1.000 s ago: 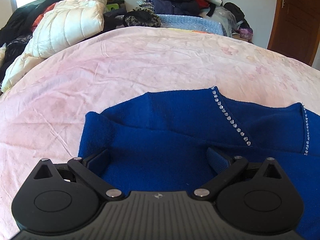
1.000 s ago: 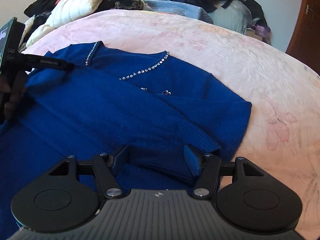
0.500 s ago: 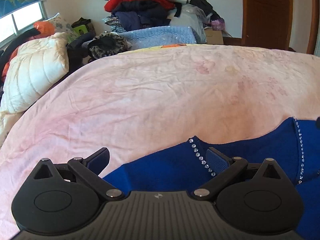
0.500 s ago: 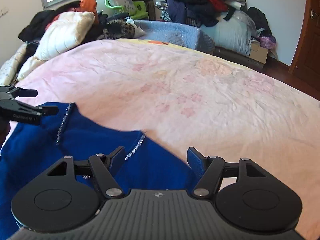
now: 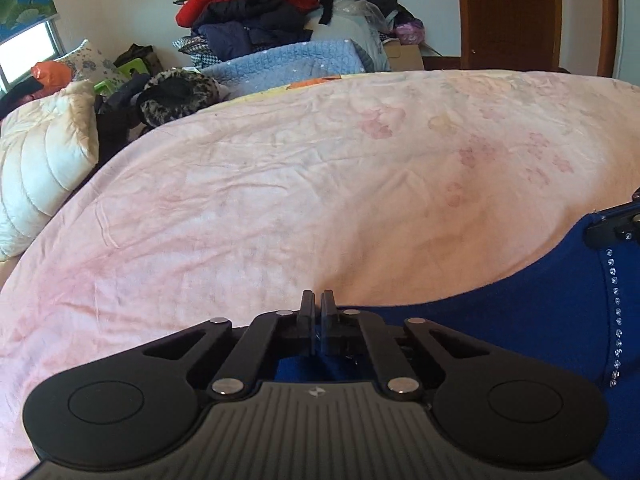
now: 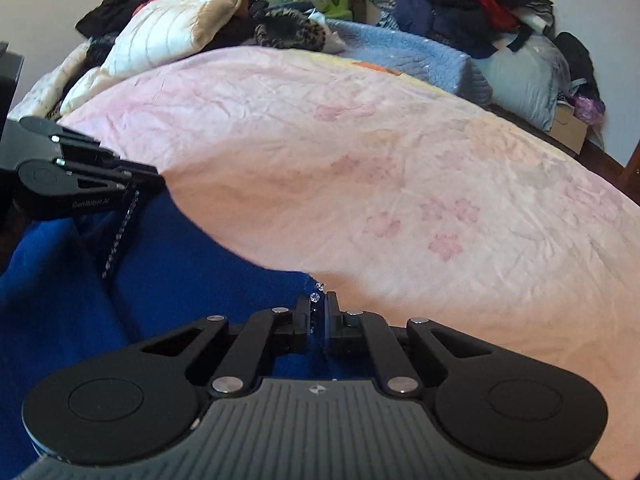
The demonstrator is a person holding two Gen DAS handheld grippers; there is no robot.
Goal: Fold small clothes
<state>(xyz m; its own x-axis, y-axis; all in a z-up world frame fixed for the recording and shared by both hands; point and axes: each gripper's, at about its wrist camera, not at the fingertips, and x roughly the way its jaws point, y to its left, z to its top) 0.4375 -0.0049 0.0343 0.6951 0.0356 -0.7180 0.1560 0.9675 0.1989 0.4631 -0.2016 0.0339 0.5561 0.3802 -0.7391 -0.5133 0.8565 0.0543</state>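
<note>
A royal-blue knit sweater [image 5: 500, 320] with rhinestone trim lies on the pink bedspread [image 5: 320, 184]. My left gripper [image 5: 318, 304] is shut on the sweater's top edge at its left end. In the right wrist view my right gripper [image 6: 318, 304] is shut on the sweater [image 6: 180, 272] at its right top edge, beside the rhinestone trim. The left gripper [image 6: 156, 178] also shows there at the left, clamped on the fabric. The right gripper's tip [image 5: 612, 228] shows at the right edge of the left wrist view.
A cream puffy jacket [image 5: 40, 168] lies at the bed's left edge. A pile of red and dark clothes [image 5: 260, 4] sits on a blue quilt [image 5: 300, 60] behind the bed. A brown door [image 5: 516, 12] stands at the back right.
Both grippers went from open over the sweater to shut on its top edge. The views tilted up, so more bedspread and less sweater shows.
</note>
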